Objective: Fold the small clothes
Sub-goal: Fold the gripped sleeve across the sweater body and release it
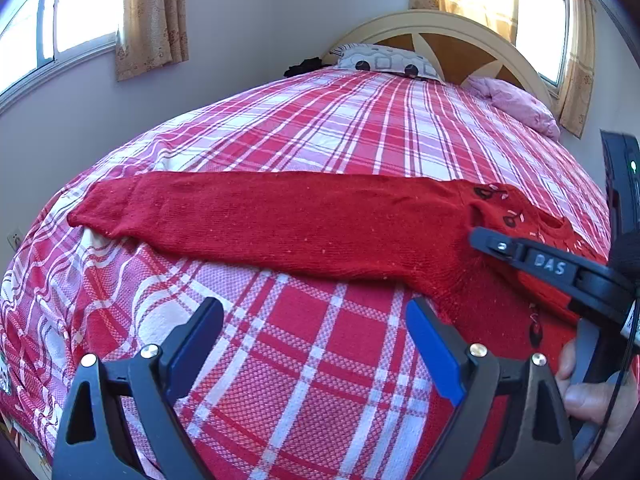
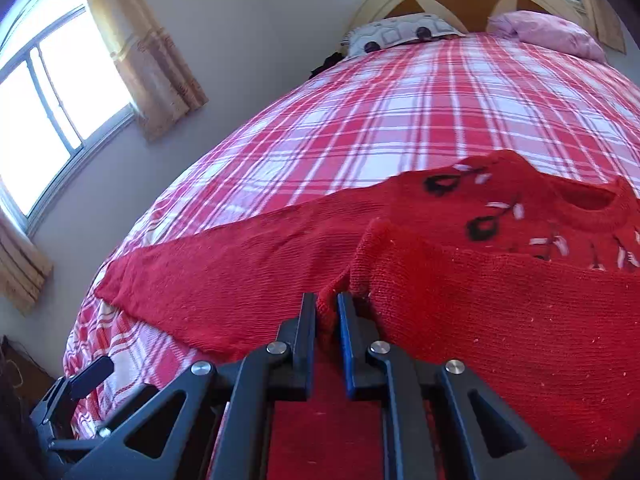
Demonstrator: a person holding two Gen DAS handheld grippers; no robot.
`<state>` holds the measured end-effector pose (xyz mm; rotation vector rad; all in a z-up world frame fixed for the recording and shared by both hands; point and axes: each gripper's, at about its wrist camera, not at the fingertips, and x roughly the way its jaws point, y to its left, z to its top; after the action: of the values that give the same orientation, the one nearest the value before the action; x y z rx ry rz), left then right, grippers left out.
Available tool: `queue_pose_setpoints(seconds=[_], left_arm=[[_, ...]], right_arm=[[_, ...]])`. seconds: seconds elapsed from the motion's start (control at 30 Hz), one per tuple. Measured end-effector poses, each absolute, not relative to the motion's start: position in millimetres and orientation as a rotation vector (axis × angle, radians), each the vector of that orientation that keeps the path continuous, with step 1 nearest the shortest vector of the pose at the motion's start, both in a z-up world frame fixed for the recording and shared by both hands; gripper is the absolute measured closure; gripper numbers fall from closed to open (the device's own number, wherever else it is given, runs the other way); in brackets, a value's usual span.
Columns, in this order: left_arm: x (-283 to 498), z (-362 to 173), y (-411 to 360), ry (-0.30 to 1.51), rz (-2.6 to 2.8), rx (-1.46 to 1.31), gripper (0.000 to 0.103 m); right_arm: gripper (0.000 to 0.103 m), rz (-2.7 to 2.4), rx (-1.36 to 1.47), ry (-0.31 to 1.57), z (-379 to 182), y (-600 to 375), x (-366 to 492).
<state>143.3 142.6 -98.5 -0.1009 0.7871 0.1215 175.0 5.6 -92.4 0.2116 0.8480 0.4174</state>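
Seen from the left wrist: a red knit sweater [image 1: 304, 224] spread flat on a red plaid bedspread [image 1: 312, 360], one long sleeve [image 1: 200, 208] stretched out toward 9 o'clock, probably laid straight so it can be folded inward. Left gripper [image 1: 316, 344] at 6 o'clock, jaws wide apart and holding nothing, poised low over bare bedspread just short of the sleeve's near edge, fingers aimed up the bed. Right gripper [image 1: 552, 264] entering at 3 o'clock, resting on the sweater's body near the embroidered cherries [image 1: 490, 193]. Pillows [image 1: 384, 60] and a headboard [image 1: 444, 36] at 12 o'clock. Seen from the right wrist: right gripper [image 2: 327, 312] at 6 o'clock, jaws drawn close and pinching a raised fold of the red knit, apparently to carry that edge across the body. Lifted flap [image 2: 400, 248] curling over just beyond the fingertips; neckline [image 2: 588, 198] at 2 o'clock. Tool pitched low, nearly level with the bed. Left gripper [image 2: 80, 380] at 8 o'clock, off the garment.
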Motion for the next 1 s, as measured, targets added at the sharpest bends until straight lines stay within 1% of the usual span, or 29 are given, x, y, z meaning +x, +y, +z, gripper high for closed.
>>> queue_pose_setpoints(seconds=[0.17, 0.2, 0.27, 0.33, 0.37, 0.43, 0.5, 0.6, 0.67, 0.73, 0.9, 0.93, 1.0], left_arm=[[141.8, -96.3, 142.3, 0.783, 0.132, -0.084, 0.009], [141.3, -95.8, 142.2, 0.781, 0.132, -0.083, 0.009], [141.7, -95.9, 140.4, 0.78, 0.134, -0.078, 0.009], [143.7, -96.8, 137.0, 0.786, 0.128, -0.075, 0.009], [145.3, -97.1, 135.0, 0.789, 0.124, -0.069, 0.009], [147.2, -96.8, 135.0, 0.789, 0.133, -0.062, 0.008], [149.7, -97.9, 143.1, 0.794, 0.153, -0.086, 0.008], [152.6, -102.8, 163.9, 0.813, 0.201, -0.153, 0.008], [152.7, -106.3, 174.6, 0.827, 0.233, -0.183, 0.008], [150.9, -107.4, 182.5, 0.834, 0.258, -0.197, 0.008], [145.6, -104.4, 185.4, 0.819, 0.286, -0.155, 0.008], [144.4, -103.4, 185.1, 0.814, 0.282, -0.151, 0.008], [143.2, -101.2, 181.1, 0.801, 0.264, -0.139, 0.008]], right_arm=[[0.09, 0.469, 0.249, 0.898, -100.1, 12.3, 176.7], [0.087, 0.486, 0.297, 0.894, -97.1, 3.8, 176.7], [0.067, 0.521, 0.363, 0.896, -90.8, -8.7, 175.8], [0.055, 0.535, 0.414, 0.874, -77.6, -26.8, 171.1], [0.05, 0.519, 0.416, 0.844, -70.1, -35.4, 166.4], [0.047, 0.454, 0.419, 0.76, -56.1, -60.6, 152.6], [0.047, 0.384, 0.408, 0.72, -52.1, -81.1, 141.7], [0.049, 0.324, 0.309, 0.728, -57.1, -83.9, 134.2], [0.064, 0.333, 0.279, 0.733, -63.1, -74.4, 132.7], [0.069, 0.36, 0.262, 0.765, -69.6, -59.0, 137.4], [0.07, 0.382, 0.162, 0.839, -93.9, -19.8, 144.9], [0.07, 0.368, 0.159, 0.868, -99.4, -19.1, 146.2], [0.07, 0.373, 0.216, 0.845, -94.9, -31.4, 146.7]])
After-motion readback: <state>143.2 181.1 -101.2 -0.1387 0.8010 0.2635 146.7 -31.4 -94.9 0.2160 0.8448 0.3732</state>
